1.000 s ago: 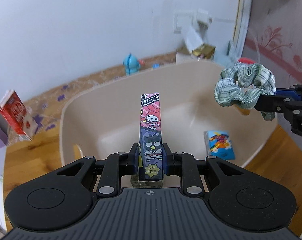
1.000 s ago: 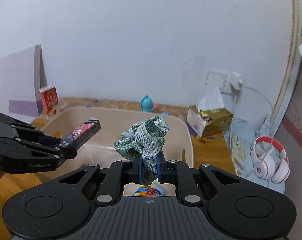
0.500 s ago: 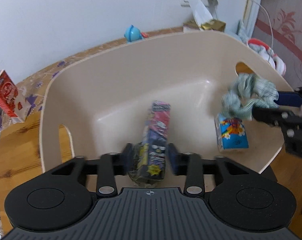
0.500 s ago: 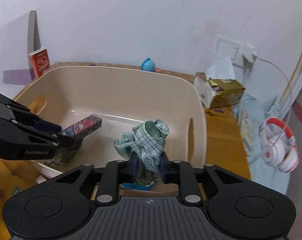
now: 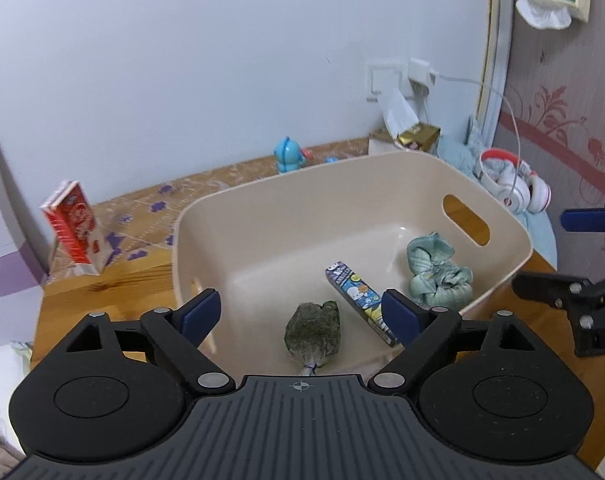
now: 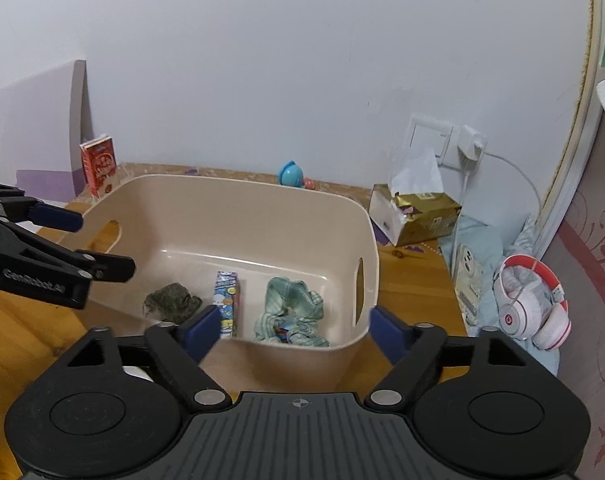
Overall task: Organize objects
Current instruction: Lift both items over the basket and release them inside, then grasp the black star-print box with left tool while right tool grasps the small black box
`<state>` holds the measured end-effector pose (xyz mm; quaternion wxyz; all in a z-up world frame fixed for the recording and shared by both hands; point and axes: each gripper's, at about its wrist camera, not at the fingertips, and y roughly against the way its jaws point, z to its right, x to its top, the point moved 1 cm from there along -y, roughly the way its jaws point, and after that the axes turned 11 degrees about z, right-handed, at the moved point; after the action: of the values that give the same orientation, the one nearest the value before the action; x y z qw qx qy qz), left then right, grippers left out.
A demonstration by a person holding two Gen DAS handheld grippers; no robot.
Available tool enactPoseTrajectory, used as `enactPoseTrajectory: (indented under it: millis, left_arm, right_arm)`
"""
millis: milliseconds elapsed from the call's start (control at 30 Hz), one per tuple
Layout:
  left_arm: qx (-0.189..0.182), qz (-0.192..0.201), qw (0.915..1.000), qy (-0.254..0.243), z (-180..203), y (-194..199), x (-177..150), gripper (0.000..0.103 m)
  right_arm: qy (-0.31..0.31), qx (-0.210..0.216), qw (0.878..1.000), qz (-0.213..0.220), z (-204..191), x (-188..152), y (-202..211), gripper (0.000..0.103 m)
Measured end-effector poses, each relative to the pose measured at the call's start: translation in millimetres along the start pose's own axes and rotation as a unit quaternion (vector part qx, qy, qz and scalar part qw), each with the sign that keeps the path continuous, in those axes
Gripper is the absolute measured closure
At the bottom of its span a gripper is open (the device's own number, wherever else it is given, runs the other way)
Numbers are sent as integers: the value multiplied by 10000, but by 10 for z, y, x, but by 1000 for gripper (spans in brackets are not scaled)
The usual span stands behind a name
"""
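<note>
Claws hang released above the worktop (image 5: pixel 114 276), both empty: the left claw (image 5: pixel 300 314) over the near rim of the beige bin (image 5: pixel 262 216), the right claw (image 6: pixel 290 330) over its near right corner. On the bin floor lie a green checked scrunchie (image 5: pixel 438 276) by the right wall under the handle slot, a cartoon-printed stick box (image 5: pixel 360 302) in the middle, and a dark green pouch (image 5: pixel 312 330) near the front wall.

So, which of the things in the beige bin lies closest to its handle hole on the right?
The green plaid scrunchie: it lies under that hole, while the cartoon box and the dark green bundle lie further left.
</note>
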<state>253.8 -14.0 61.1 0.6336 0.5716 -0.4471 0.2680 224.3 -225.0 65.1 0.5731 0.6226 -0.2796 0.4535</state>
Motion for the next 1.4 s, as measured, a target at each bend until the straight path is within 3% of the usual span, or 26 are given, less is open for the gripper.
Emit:
enactPoseTrajectory:
  millis: [67,233,600,833,1233,1400]
  left_arm:
    - [77,38,10000,31,-16,105,-52,12]
    - [156,-76,9998,21,-39,208,-323,11]
    - [120,-507,9983,251,6,281,-961,11]
    - [30,-924,9951,357,79,132,-1263,11]
    - [102,-1108,9923,536,63,-55,-1410,11]
    - [148,-1027,9935,458,71,-75,-1384,25]
  right_arm:
    - [43,0,10000,54,-9,-33,88,5]
    - [125,48,9999,-60,-56,-209,217,2]
    - [133,29,9979,-630,-51,-706,93,0]
    - [47,-52,9957,-929,-103,-980,-49,0]
    - [-76,-131,9945,-1038,-162,-1167,-300,0]
    - [-38,-148,9944,-1042,-195,-1187,-401,8]
